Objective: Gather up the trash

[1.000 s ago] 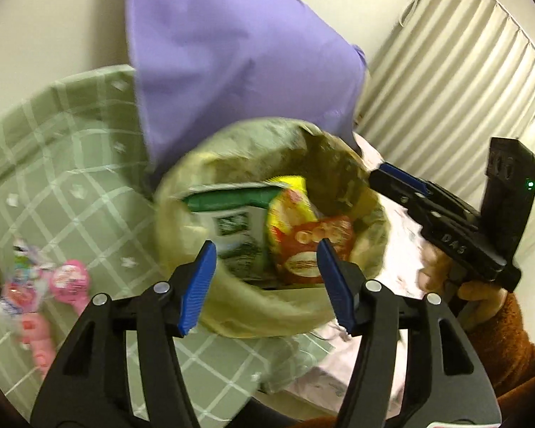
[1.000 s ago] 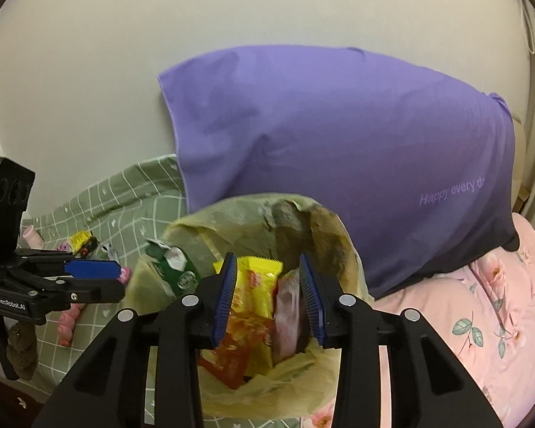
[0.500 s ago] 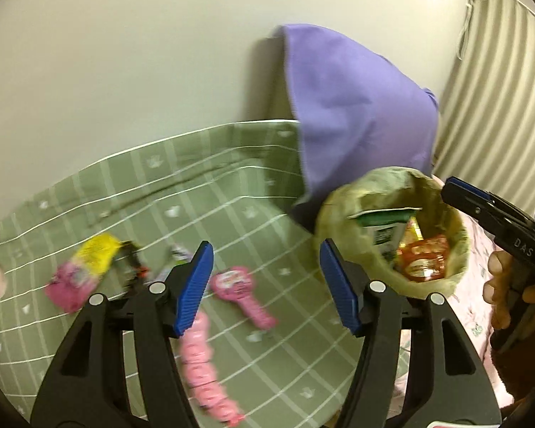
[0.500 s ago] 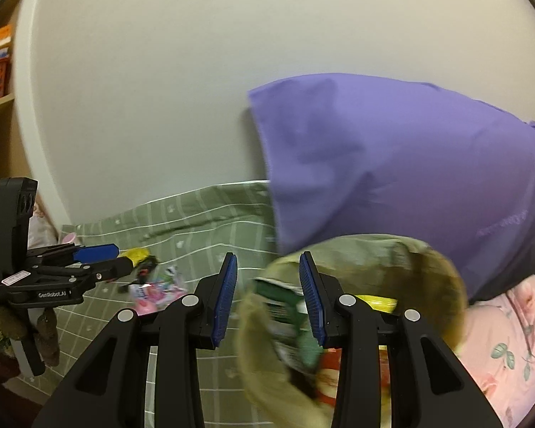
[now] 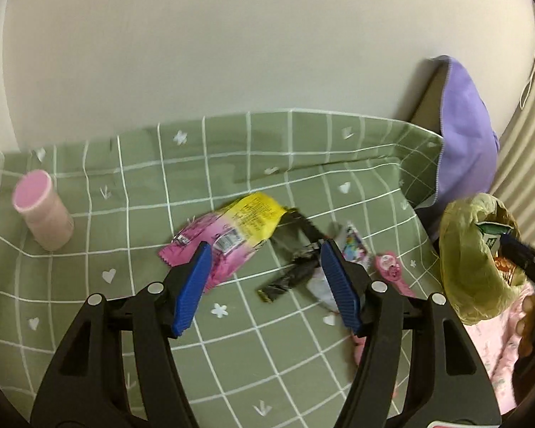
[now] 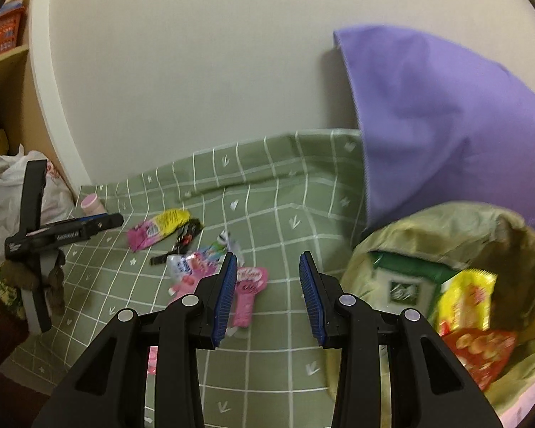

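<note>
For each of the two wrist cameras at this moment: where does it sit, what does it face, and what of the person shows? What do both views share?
Left wrist: on the left gripper, angled down at the green checked cover with the pink-and-yellow wrapper and black wrapper; its open jaws, just widened, hold nothing; fingers at right edge.
Right wrist: on the right gripper, jaws apart and empty, facing the cover and trash bag; a sleeved hand holds the left gripper.
Shared: cover, wrappers, pink cup, purple pillow, bag.

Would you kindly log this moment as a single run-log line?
left gripper: open, empty, jaws just widened, over pink-yellow wrapper | right gripper: open, empty | trash bag: holds wrappers | stage: reaching for next item
</note>
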`<state>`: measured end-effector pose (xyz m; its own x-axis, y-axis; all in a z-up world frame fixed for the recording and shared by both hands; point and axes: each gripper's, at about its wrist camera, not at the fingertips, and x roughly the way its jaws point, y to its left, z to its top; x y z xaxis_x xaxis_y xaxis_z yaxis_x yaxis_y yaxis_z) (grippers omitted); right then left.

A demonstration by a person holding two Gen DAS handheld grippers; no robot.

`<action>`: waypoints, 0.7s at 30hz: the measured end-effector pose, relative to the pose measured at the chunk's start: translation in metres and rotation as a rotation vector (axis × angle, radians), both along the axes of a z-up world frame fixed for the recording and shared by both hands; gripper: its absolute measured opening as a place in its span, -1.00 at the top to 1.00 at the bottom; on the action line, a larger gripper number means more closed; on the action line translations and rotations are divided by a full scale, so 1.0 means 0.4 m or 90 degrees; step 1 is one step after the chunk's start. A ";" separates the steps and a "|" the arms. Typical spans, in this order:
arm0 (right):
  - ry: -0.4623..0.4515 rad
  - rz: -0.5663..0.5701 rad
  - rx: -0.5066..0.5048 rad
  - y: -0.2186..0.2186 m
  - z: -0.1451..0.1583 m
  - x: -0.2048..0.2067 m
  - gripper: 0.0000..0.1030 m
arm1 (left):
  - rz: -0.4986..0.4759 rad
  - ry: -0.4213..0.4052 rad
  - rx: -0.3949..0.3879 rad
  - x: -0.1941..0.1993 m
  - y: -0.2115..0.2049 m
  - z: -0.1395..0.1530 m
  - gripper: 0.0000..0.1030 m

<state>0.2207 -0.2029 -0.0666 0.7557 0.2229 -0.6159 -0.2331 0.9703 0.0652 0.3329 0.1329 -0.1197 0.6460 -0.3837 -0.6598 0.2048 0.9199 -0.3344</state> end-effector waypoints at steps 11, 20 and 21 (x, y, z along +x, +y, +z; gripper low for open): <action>0.081 0.011 -0.011 0.059 -0.093 0.031 0.33 | -0.071 0.063 0.125 0.219 -0.055 -0.105 -0.17; 0.132 0.018 0.007 0.071 -0.180 0.138 0.33 | -0.048 0.138 0.094 0.129 -0.020 -0.152 0.08; 0.140 0.021 0.002 0.075 -0.191 0.152 0.33 | -0.037 0.146 0.077 0.106 -0.012 -0.154 0.08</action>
<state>0.2816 -0.1727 -0.1429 0.5949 0.2476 -0.7647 -0.2445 0.9620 0.1214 0.3754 0.1281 -0.1812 0.4531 -0.3247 -0.8302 0.1898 0.9451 -0.2661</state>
